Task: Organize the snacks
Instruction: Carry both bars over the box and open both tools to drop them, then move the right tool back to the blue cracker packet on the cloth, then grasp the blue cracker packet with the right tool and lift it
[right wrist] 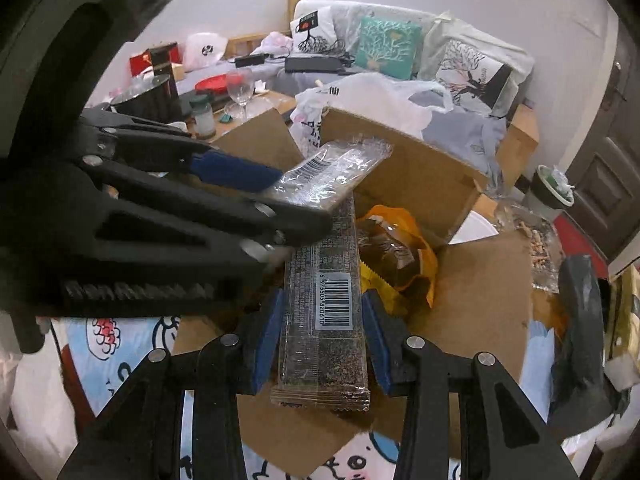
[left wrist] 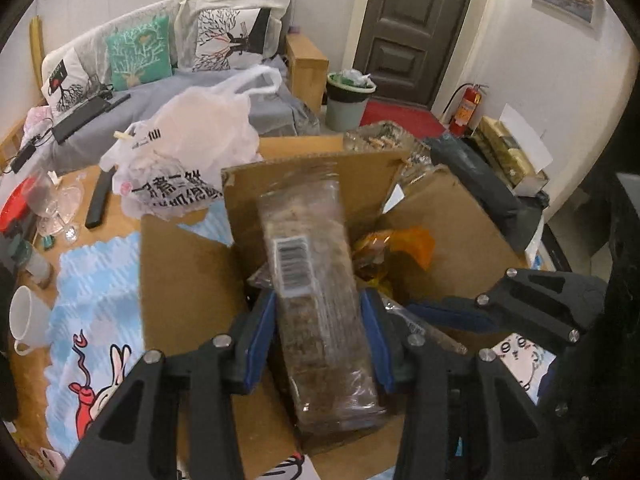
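Note:
My left gripper (left wrist: 320,320) is shut on a clear-wrapped brown snack pack (left wrist: 316,280) with a barcode label, held above an open cardboard box (left wrist: 188,280). In the right wrist view the left gripper (right wrist: 288,196) reaches in from the left with that pack (right wrist: 340,172). My right gripper (right wrist: 324,320) is shut on a long dark snack pack (right wrist: 320,312) with a white barcode, also over the box (right wrist: 480,280). An orange snack bag (right wrist: 400,256) lies inside the box. The right gripper (left wrist: 472,316) shows at the lower right of the left wrist view.
A printed white plastic bag (left wrist: 192,140) stands behind the box. A white mug (left wrist: 28,320), a remote (left wrist: 98,200) and a wine glass (right wrist: 240,88) sit on the cartoon tablecloth (left wrist: 96,288). Behind are a sofa with cushions (left wrist: 140,52) and a bin (left wrist: 348,100).

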{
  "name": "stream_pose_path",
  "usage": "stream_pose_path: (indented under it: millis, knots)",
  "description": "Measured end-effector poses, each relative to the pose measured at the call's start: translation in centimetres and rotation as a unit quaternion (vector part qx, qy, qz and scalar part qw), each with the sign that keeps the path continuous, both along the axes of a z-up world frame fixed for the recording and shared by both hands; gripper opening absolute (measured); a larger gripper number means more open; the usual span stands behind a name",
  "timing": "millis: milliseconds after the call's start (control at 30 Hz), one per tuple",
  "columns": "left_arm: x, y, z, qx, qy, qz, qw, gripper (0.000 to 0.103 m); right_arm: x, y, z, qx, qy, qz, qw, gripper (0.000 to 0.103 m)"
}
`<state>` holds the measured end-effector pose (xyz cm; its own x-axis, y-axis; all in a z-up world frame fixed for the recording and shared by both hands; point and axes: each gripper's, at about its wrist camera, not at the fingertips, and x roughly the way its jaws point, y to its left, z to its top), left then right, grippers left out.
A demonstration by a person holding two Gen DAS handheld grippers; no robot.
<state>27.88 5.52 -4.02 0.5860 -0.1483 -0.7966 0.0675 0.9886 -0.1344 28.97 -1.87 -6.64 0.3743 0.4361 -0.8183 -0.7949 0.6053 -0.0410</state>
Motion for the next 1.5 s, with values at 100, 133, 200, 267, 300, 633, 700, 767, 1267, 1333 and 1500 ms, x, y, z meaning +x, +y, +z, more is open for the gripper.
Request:
stream_pose_path:
  millis: [100,133,200,267,300,633,700,767,1267,1333,1500]
  knots:
    - [-0.3,0.3,0.0,-0.01,-0.003,0.003,0.9999,0.042,0.4,0.1,-0.7,-0.007,0.007,-0.003,1.0,0.037]
    - [-0.5,0.4,0.2,-0.013,-0.006,0.004,0.9999,0.044,0.4,0.0,-0.8,-0.006,0.009,-0.003,1.0,0.038]
    - [-0.8,0.6,0.5,-0.008,-0.012,0.008,0.9999,0.053,0.2,-0.4,-0.9,-0.004,0.007,-0.005,1.0,0.041]
    - [-1.1,0.7,0.8,-0.008,-0.016,0.008,0.9998,0.055,0.1,-0.9,-0.6,0.006,0.008,-0.01,1.0,0.041]
    - [-1.3,0.8,0.9,-0.009,-0.017,0.008,0.9998,0.057,-0.1,-1.2,-0.4,0.011,0.009,-0.01,1.0,0.041]
    - [-7.9,-0.2,2.8,-0.011,-0.078,-0.022,0.9967,0.082,-4.1,-4.9,1.9,0.064,-0.004,-0.002,0.998,0.058]
    - [-10.4,-1.0,2.6,-0.025,-0.09,-0.043,0.9947,0.085,-6.0,-6.7,2.1,0.076,-0.006,0.002,0.997,0.058]
    - [-12.4,-1.8,1.9,-0.035,-0.091,-0.059,0.9934,0.086,-7.6,-8.7,1.8,0.079,-0.003,-0.004,0.997,0.058]
    - [-18.6,-6.7,-5.3,-0.067,-0.089,-0.101,0.9885,0.086,-12.5,-18.5,-8.3,0.059,0.111,-0.016,0.992,0.061]
    - [-18.6,-6.7,-5.4,-0.074,-0.09,-0.104,0.9877,0.086,-12.9,-18.6,-8.9,0.057,0.116,-0.007,0.992,0.077]
    - [-18.6,-7.0,-5.6,-0.075,-0.09,-0.108,0.9873,0.086,-14.7,-18.1,-9.5,0.029,0.096,0.018,0.995,0.086]
